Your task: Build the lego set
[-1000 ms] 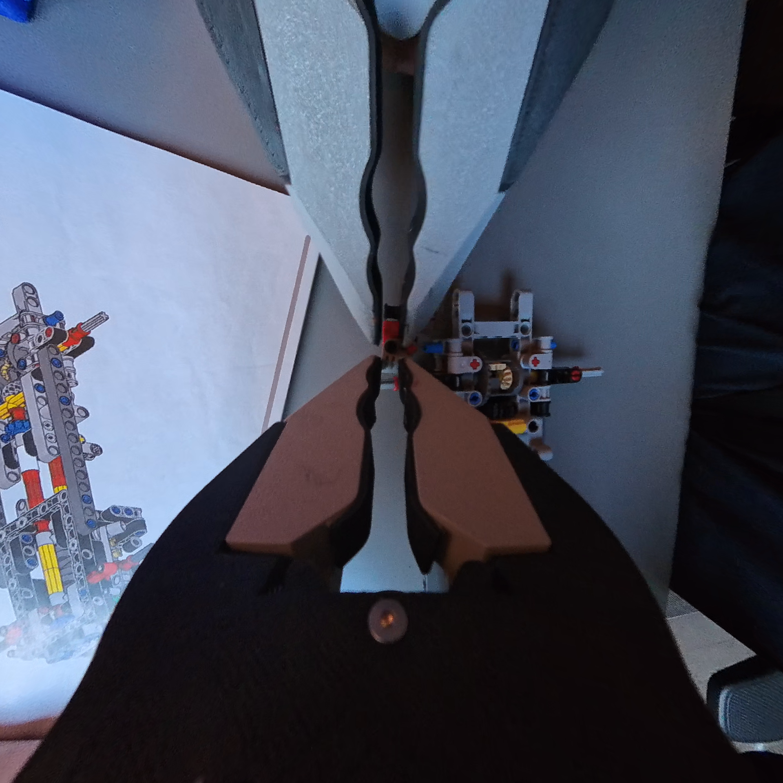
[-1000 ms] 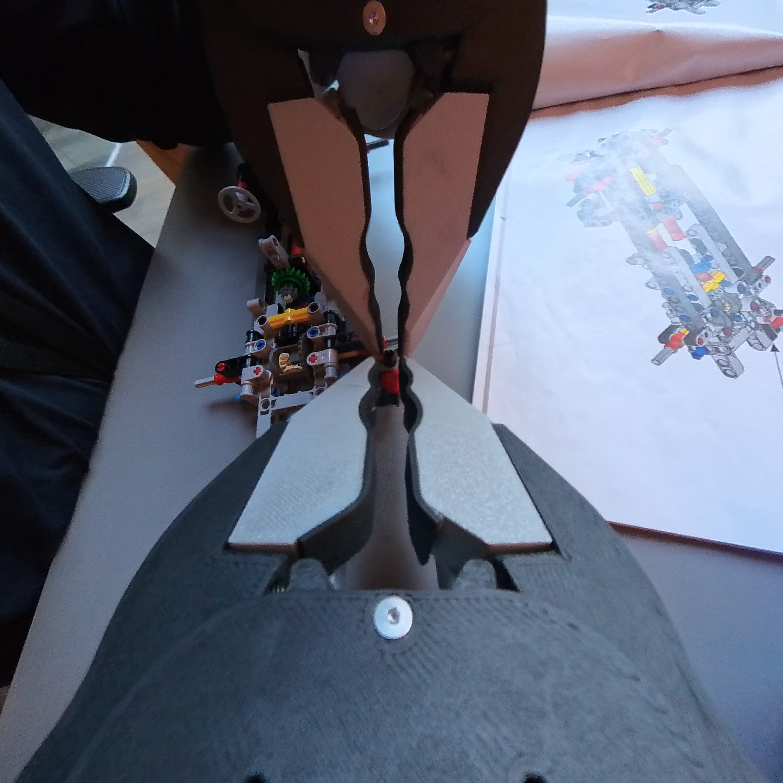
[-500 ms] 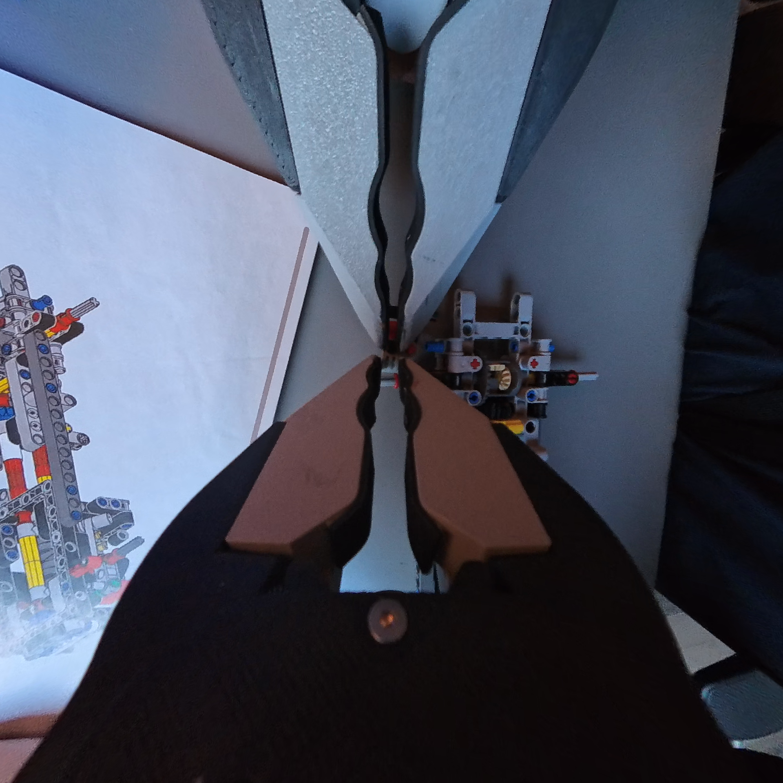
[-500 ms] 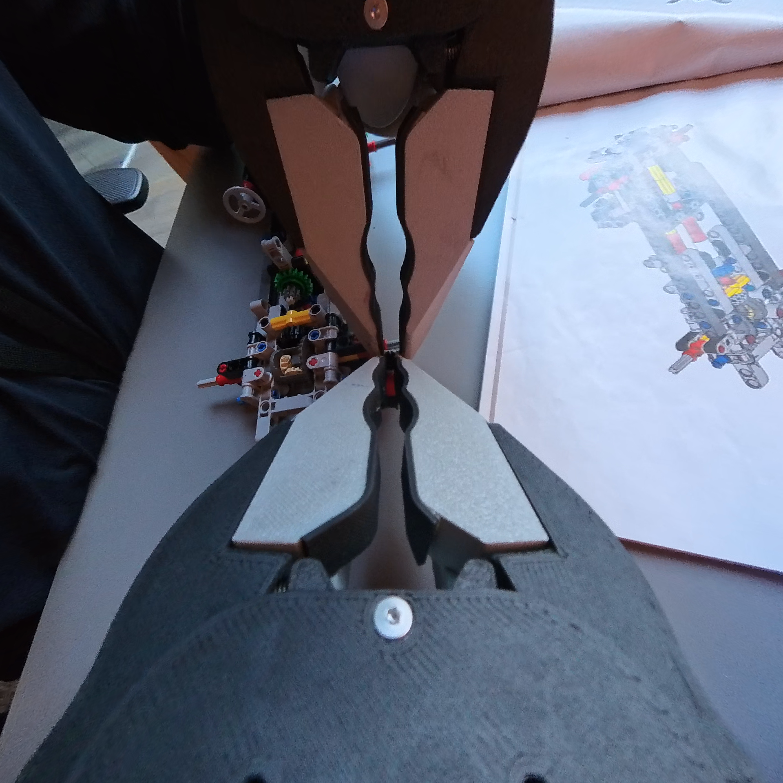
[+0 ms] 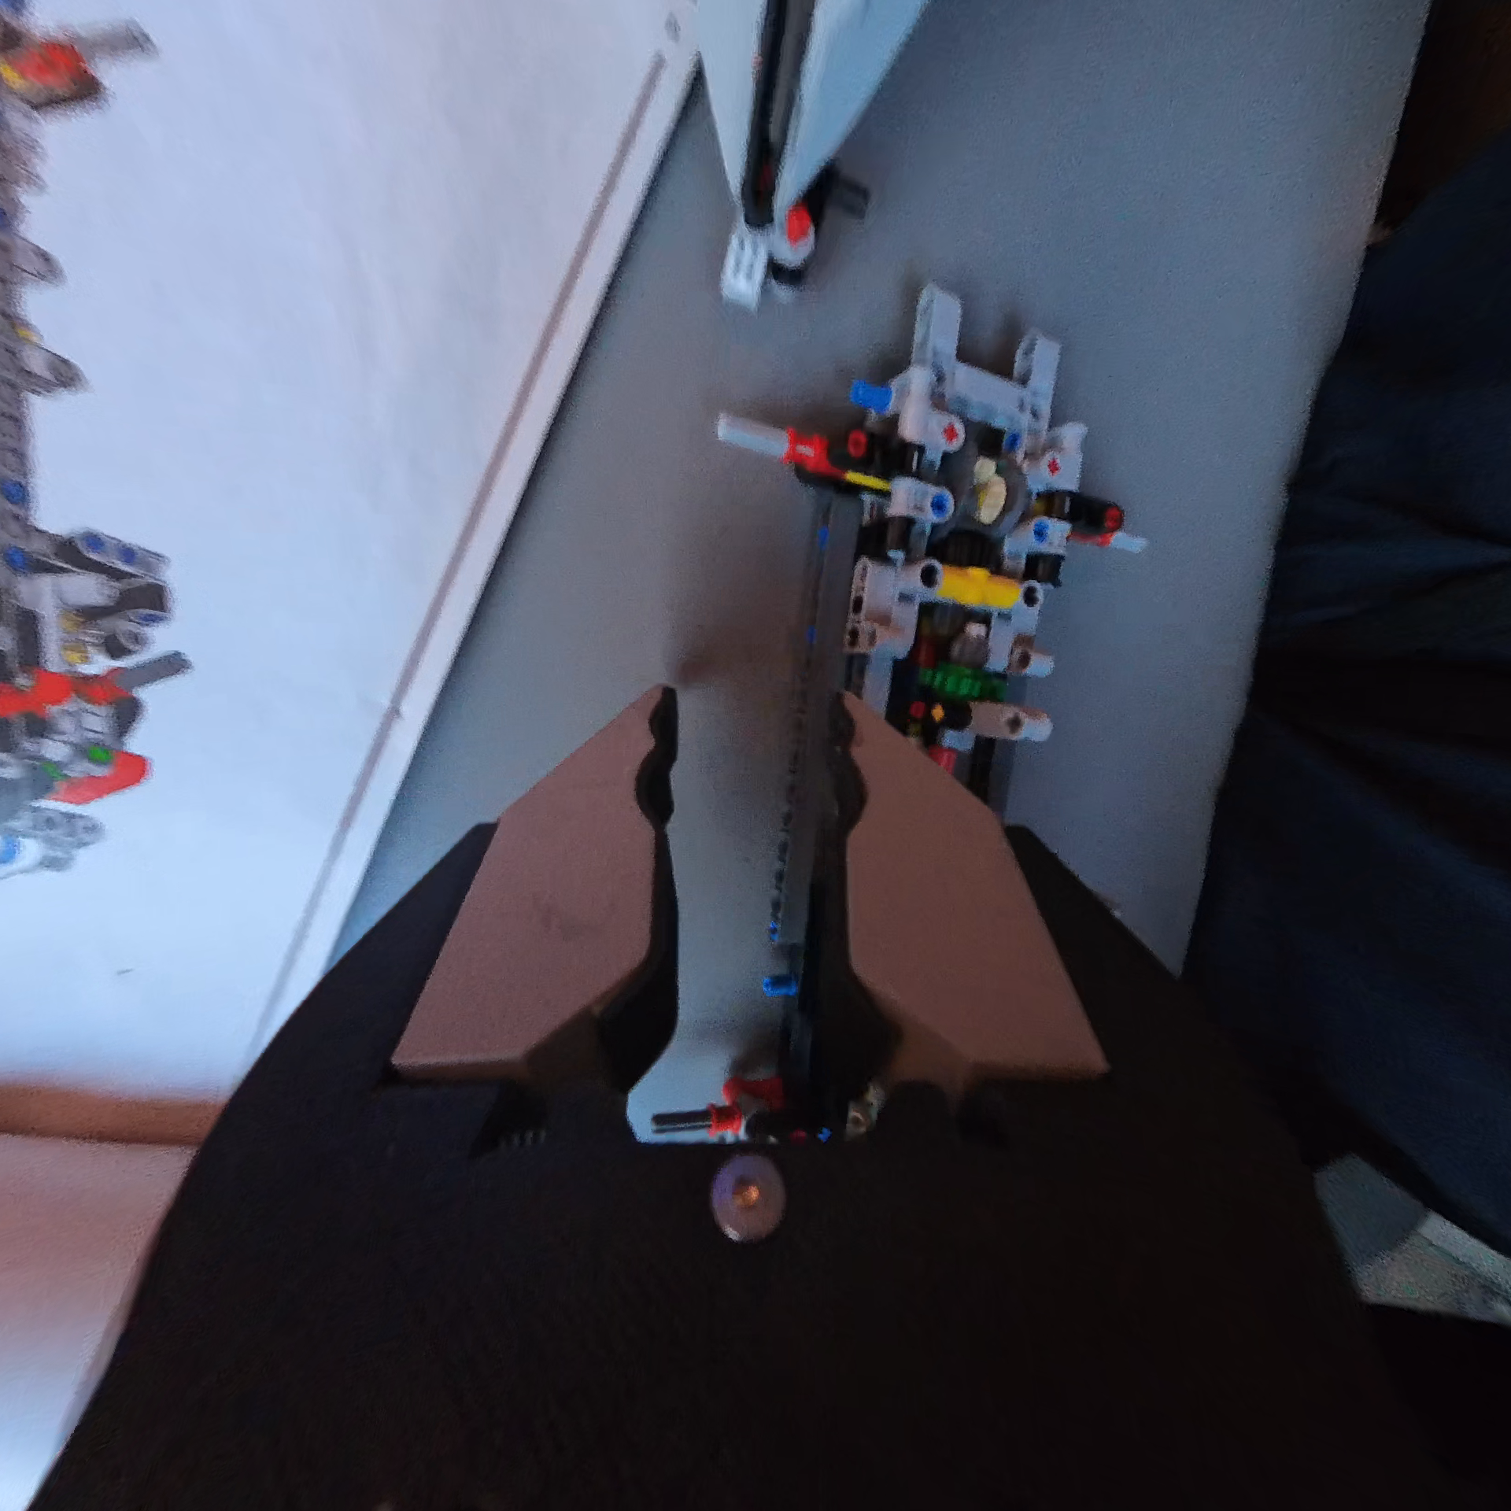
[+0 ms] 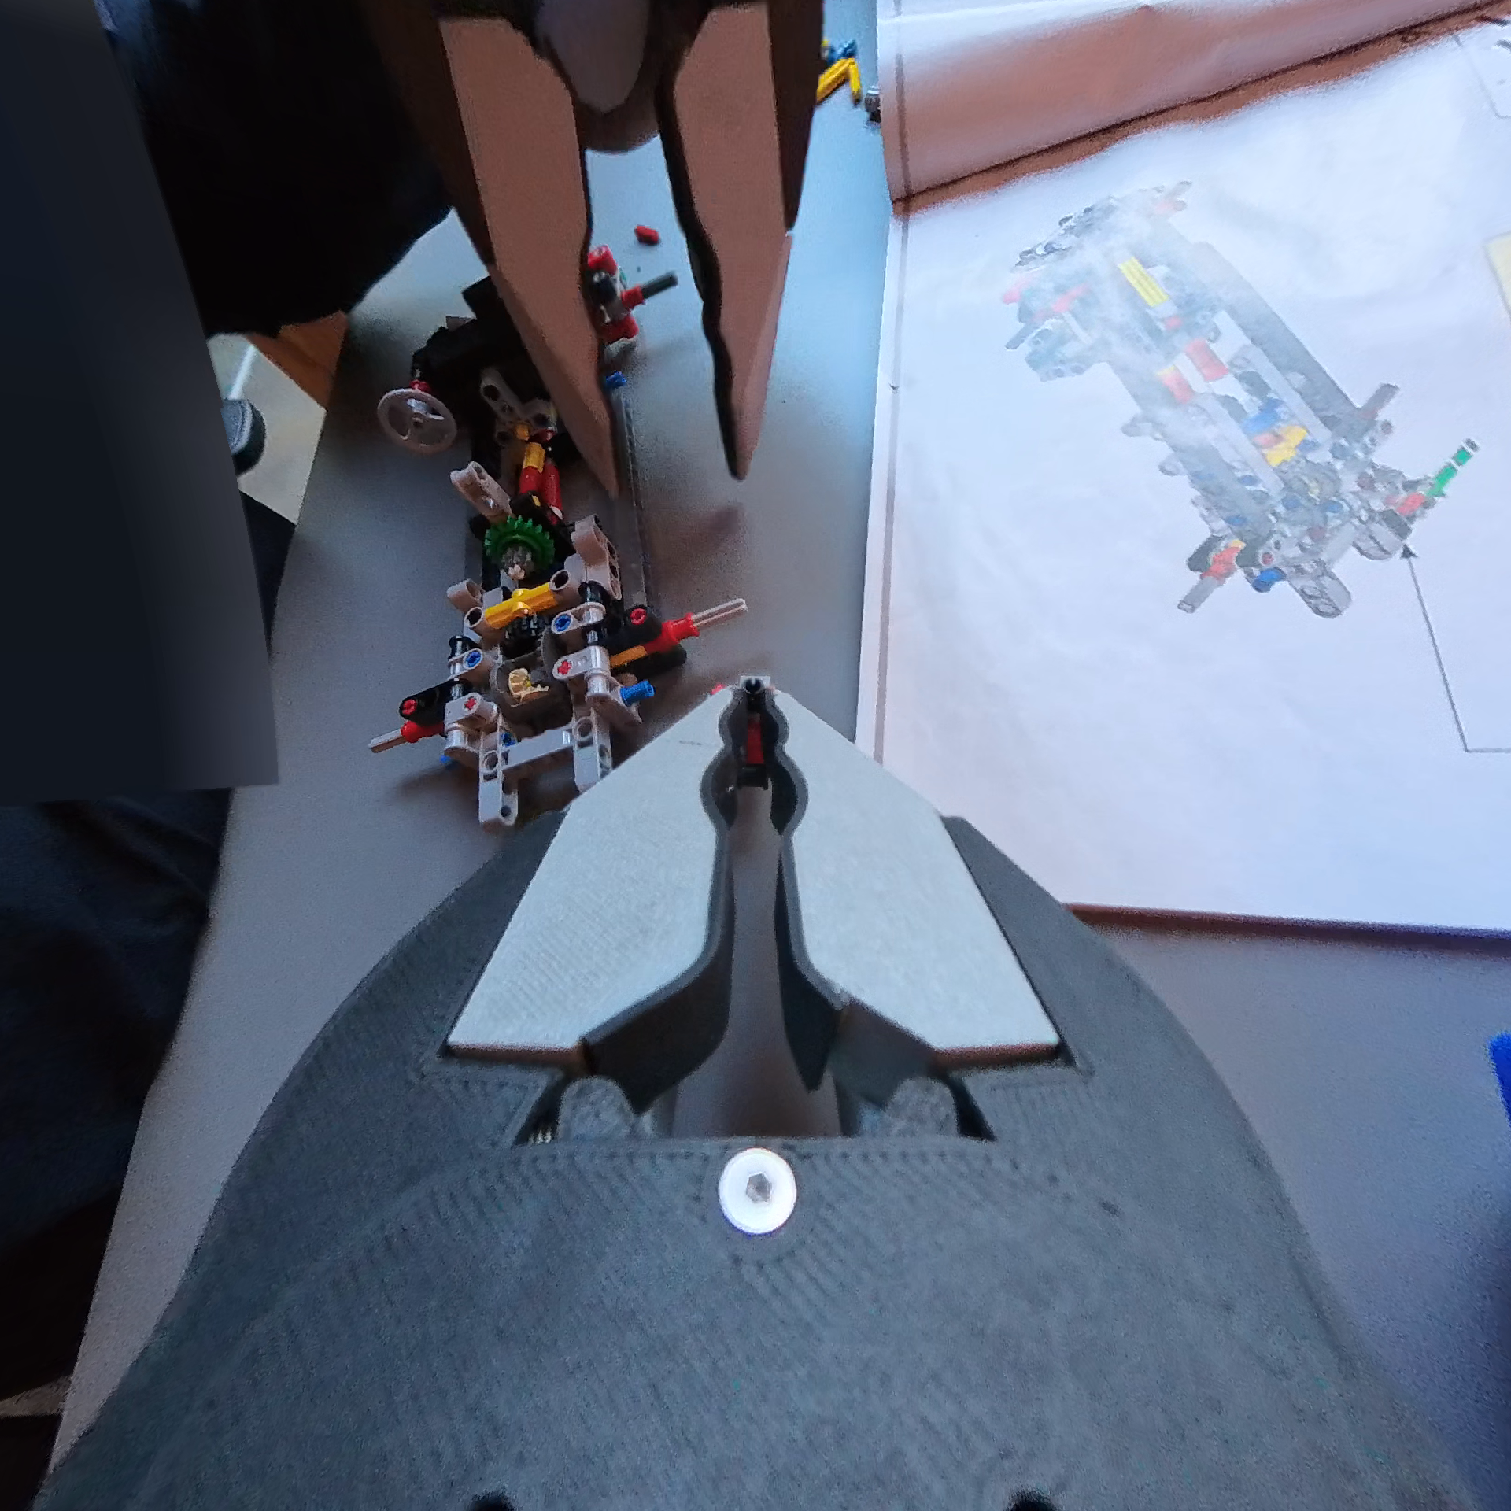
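Brick model point(image 6: 531, 646) on table point(image 6: 343, 858) — instruction sheet point(image 6: 1145, 736) to its right.

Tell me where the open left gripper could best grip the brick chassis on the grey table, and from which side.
Probably the long dark beam on the chassis side facing the instruction sheet. It is straight, narrow and bare, while the middle is crowded with gears and pins. Come from above, fingers straddling the beam; the left gripper hangs open there, one finger near it. The right gripper is shut on a small red-and-black part.
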The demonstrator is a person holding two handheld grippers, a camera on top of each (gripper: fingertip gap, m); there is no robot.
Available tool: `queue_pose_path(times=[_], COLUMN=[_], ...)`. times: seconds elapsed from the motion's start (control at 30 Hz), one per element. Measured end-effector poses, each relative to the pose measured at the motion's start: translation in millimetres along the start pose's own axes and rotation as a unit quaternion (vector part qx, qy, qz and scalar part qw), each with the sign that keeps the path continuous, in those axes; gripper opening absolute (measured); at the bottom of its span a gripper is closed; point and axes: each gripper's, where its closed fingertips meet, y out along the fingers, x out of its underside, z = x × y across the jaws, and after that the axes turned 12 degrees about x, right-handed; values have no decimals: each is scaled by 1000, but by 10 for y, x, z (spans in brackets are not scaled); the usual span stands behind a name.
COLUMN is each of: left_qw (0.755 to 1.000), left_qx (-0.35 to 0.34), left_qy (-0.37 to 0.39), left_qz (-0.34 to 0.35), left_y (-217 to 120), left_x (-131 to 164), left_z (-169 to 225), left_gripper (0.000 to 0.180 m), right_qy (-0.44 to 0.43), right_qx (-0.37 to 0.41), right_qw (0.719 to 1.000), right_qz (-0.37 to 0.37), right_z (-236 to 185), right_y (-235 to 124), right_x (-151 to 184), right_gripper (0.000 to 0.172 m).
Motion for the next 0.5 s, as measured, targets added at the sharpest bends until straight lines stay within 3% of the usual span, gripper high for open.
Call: queue_pose_path(times=[0.1,0.2,0.3,0.43,0.5], left_qw=[999,997,992,987,985], left_qx=[25,6,-10,8,-24], left_qy=[7,37,83,140,166], left_qz=[-24,-61,-91,-74,-50], left_y=[94,121,216,427,444], left_x=[43,58,43,42,48], left_z=[102,117,154,427,441], left_gripper=[31,28,8,8,8], right_qy=[4,6,8,3,3], right_qx=[6,6,0,5,5], right_qw=[1000,1000,1000,1000,1000], right_qz=[-1,3,8,0,-4], right_z=[19,-5,-80,-170,-214], right_y=[-41,-88,-121,-147,-169], right_x=[32,29,32,138,200], right_gripper=[0,0,0,0,0])
